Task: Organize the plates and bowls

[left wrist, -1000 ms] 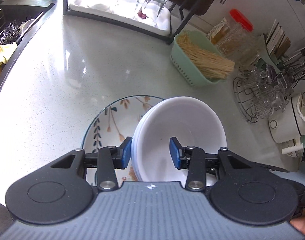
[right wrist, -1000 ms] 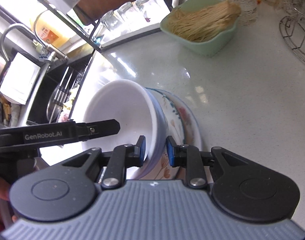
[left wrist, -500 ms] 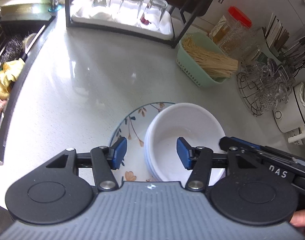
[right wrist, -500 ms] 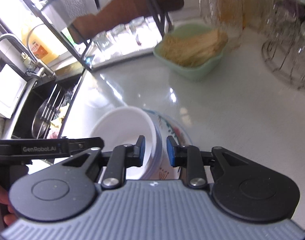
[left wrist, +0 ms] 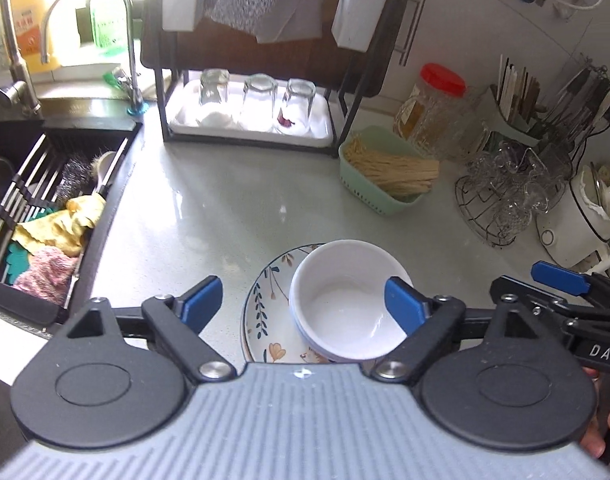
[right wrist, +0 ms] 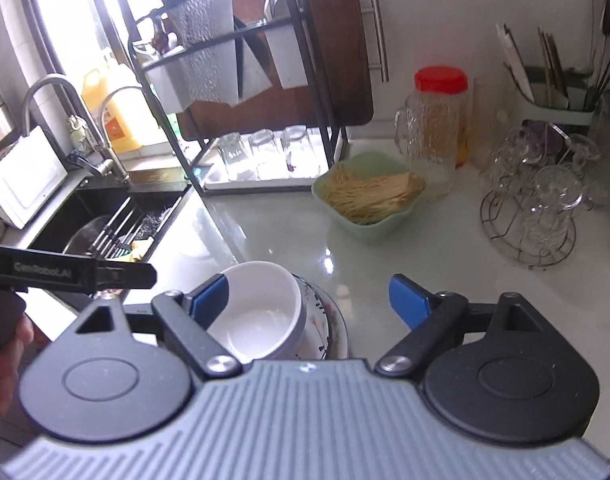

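Note:
A stack of white bowls (left wrist: pixel 347 300) sits on a floral plate (left wrist: pixel 267 312) on the pale counter, low in both wrist views. My left gripper (left wrist: pixel 303 300) hangs above the stack with its jaws opening wide; the pads touch nothing. My right gripper (right wrist: pixel 309 298) is also above the white bowls (right wrist: pixel 261 312) and the floral plate (right wrist: pixel 329 320), jaws opening, with nothing between them. The right gripper's blue pads (left wrist: pixel 557 276) show at the right edge of the left wrist view. At the left of the right wrist view I see the left gripper's black arm (right wrist: pixel 69 272).
A black rack (left wrist: pixel 249 120) with upturned glasses stands at the back. A green basket of noodles (left wrist: pixel 385 172), a red-lidded jar (left wrist: pixel 433 108) and a wire stand of glasses (left wrist: pixel 505 200) sit to the right. The sink (left wrist: pixel 45 208) with cloths lies left.
Both grippers let go of the bowl stack and opened wide. Both rose away from the counter, so the bowls and plate look smaller and the rack and sink came into view.

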{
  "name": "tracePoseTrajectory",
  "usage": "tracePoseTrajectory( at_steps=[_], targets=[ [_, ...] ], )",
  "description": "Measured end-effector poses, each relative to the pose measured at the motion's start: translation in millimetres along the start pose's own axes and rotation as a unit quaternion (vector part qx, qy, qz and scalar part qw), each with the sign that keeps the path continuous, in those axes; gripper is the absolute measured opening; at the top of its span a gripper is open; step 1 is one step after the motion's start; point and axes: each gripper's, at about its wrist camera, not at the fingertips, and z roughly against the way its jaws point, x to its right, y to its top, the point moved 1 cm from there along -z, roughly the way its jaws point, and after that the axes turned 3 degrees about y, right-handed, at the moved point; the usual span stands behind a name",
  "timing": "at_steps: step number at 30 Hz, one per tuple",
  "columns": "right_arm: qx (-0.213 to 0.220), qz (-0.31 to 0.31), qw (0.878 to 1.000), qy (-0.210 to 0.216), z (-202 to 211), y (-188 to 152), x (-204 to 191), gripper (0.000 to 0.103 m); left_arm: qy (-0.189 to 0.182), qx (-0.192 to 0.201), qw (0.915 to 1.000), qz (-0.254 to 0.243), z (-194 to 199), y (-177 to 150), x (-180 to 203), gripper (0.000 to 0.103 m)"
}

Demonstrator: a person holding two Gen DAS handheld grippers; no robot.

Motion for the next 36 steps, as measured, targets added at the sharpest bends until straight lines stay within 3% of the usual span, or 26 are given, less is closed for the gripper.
tracePoseTrajectory(
  at_steps=[5, 12, 25, 36],
  targets=[
    [0.031, 0.000, 1.000, -0.001, 35.2, -6.6, 2.5, 0.088, 0.026, 0.029, 0.9993, -0.002, 34.7, -16.5, 9.2, 0.097],
    [0.057, -0.001, 0.998, 0.000, 76.0, -24.5, 5.9, 0.088, 0.027, 0.037, 0.9989, 0.001, 69.8, -48.3, 36.5, 0.097],
    [0.067, -0.010, 0.998, -0.003, 125.0, -69.0, 9.6, 0.088, 0.030, 0.048, 0.9983, -0.018, 117.2, -103.3, 71.4, 0.097],
    [0.081, -0.017, 0.997, -0.009, 155.9, -92.4, 11.9, 0.088, 0.031, 0.057, 0.9976, -0.022, 143.7, -131.8, 86.4, 0.097]
  ],
)
